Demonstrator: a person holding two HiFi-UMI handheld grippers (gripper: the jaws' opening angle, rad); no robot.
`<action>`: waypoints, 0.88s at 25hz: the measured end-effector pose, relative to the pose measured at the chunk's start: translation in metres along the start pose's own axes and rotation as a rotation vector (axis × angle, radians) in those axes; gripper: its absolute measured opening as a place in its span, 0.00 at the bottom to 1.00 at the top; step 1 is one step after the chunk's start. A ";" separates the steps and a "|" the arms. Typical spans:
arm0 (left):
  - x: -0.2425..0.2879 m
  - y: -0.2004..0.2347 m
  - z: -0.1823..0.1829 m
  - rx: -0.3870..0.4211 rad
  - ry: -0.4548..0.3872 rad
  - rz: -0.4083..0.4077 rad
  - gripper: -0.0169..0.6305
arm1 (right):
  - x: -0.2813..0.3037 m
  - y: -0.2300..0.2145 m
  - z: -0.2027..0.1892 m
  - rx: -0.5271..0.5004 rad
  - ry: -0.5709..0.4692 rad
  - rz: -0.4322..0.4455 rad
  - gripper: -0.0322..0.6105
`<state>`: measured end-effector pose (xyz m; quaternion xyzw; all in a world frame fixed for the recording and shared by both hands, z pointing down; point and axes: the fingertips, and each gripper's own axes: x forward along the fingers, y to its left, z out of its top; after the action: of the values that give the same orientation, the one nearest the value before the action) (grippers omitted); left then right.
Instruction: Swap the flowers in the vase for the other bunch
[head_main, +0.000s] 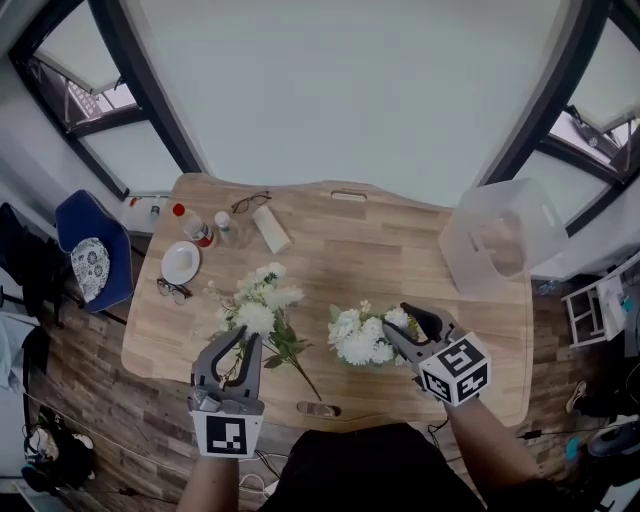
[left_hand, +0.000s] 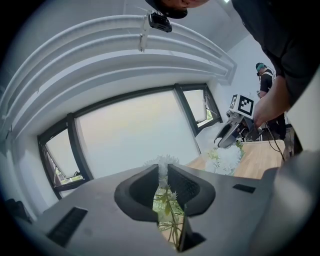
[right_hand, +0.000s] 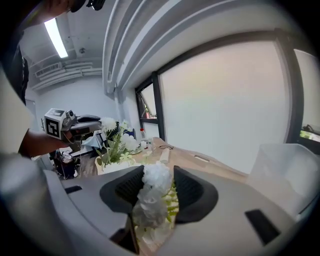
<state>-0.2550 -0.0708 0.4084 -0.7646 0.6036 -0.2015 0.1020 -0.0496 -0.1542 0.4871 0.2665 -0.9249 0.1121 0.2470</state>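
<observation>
A loose bunch of white flowers (head_main: 262, 303) rests at the table's front left, its stems trailing toward the front edge. My left gripper (head_main: 243, 338) is closed around its leafy stems (left_hand: 167, 210) just below the blooms. The other white bunch (head_main: 360, 338) stands front centre; the vase under it is hidden by blooms. My right gripper (head_main: 412, 328) is at this bunch's right side, jaws wide, with white flower heads (right_hand: 152, 192) between them. The right gripper view shows the left gripper (right_hand: 82, 122) beside its bunch (right_hand: 114, 140).
On the wooden table (head_main: 400, 250) lie glasses (head_main: 250, 203), a white roll (head_main: 271, 229), a red-capped bottle (head_main: 195, 228), a white dish (head_main: 181, 263) and more glasses (head_main: 173, 290). A clear plastic box (head_main: 500, 240) stands at the right. A blue chair (head_main: 92, 255) is on the left.
</observation>
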 end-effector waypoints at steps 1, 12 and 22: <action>0.000 0.000 0.001 0.004 0.001 0.003 0.12 | 0.000 0.000 0.000 -0.006 -0.002 -0.003 0.31; -0.005 0.005 0.004 0.015 0.013 0.030 0.12 | -0.008 0.010 0.008 0.015 -0.038 0.049 0.20; -0.015 0.007 0.017 0.036 -0.012 0.049 0.12 | -0.023 0.021 0.028 0.049 -0.104 0.083 0.19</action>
<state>-0.2567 -0.0595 0.3873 -0.7488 0.6178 -0.2052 0.1246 -0.0552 -0.1366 0.4493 0.2392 -0.9438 0.1307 0.1871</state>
